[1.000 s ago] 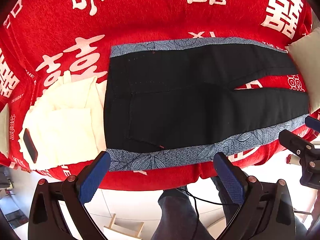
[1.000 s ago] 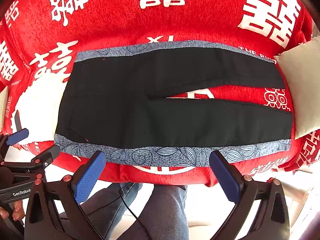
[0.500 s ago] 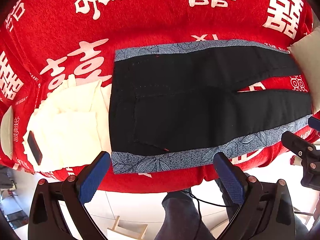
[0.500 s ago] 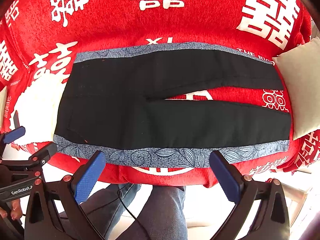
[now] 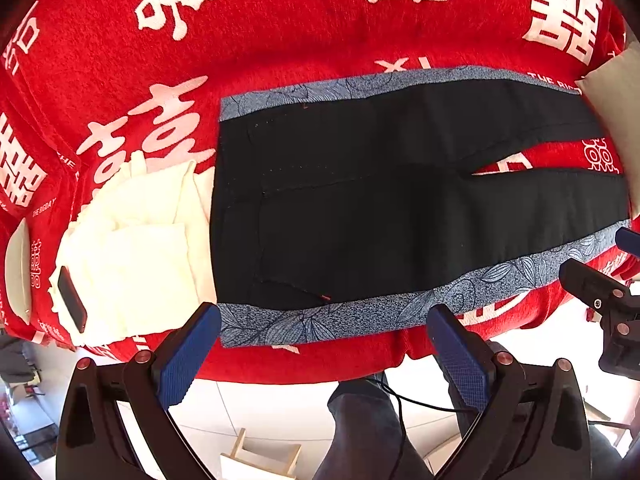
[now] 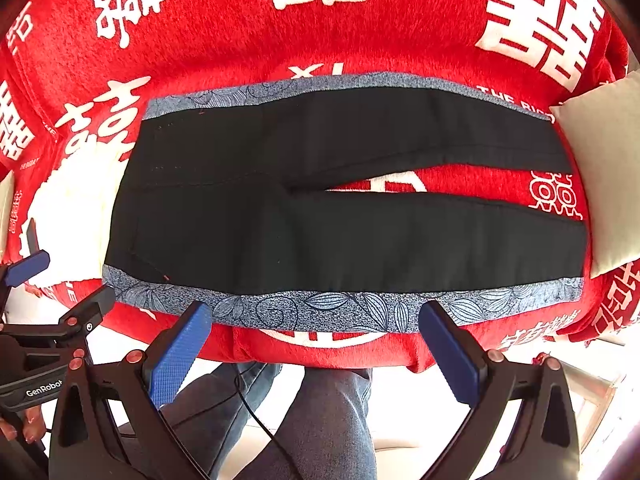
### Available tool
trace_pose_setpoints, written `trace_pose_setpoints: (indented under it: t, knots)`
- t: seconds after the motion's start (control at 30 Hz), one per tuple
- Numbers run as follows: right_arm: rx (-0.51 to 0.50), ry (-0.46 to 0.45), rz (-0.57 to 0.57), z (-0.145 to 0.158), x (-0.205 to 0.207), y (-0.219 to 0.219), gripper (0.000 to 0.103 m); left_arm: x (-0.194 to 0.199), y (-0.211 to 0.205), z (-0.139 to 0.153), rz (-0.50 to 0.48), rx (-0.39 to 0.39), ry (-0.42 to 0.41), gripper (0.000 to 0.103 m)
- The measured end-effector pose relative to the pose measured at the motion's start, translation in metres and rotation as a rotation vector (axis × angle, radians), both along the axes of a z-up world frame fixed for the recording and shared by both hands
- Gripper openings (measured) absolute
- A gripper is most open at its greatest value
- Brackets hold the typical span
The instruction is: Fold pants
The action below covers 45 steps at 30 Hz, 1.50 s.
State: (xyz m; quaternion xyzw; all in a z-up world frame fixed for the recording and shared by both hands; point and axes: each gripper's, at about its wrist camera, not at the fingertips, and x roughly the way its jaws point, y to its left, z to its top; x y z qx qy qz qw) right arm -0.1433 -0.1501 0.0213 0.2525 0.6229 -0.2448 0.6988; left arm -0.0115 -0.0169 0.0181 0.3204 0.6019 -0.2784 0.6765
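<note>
Black pants [image 5: 380,208] with blue-grey leaf-patterned side stripes lie flat on a red blanket, waist to the left, both legs spread to the right with a gap between them. They also show in the right wrist view [image 6: 320,208]. My left gripper [image 5: 324,328] is open and empty, just off the near stripe by the waist corner. My right gripper [image 6: 316,328] is open and empty, at the near stripe around mid-leg. Each gripper shows at the edge of the other's view.
The red blanket [image 5: 280,40] with white characters covers the surface. Folded cream clothes [image 5: 132,248] with a dark phone [image 5: 72,300] on them lie left of the waist. A beige cushion [image 6: 604,184] sits at the leg ends. The person's legs and white floor are below.
Both grippers have moved slightly closer to the near edge of the pants. Both stay open and the pants have not moved.
</note>
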Motion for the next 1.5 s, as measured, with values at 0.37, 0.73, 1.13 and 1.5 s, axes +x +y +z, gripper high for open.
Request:
trace_pose_setpoints:
  t: [0.37, 0.73, 1.13, 1.5]
  knots:
    - [0.075, 0.039, 0.051, -0.023, -0.004, -0.022, 0.103, -0.003, -0.015, -0.019, 0.14, 0.049, 0.04, 0.103]
    - [0.308, -0.125, 0.052, -0.039, -0.022, -0.056, 0.103, -0.008, 0.001, -0.03, 0.397, -0.043, 0.122, 0.103]
    - [0.631, -0.352, -0.2, -0.132, -0.07, -0.011, 0.103, 0.006, 0.074, -0.101, 0.436, -0.23, 0.236, 0.103]
    - [0.665, -0.543, -0.452, -0.204, -0.122, -0.006, 0.071, -0.009, 0.096, -0.159, 0.446, -0.323, 0.334, 0.103]
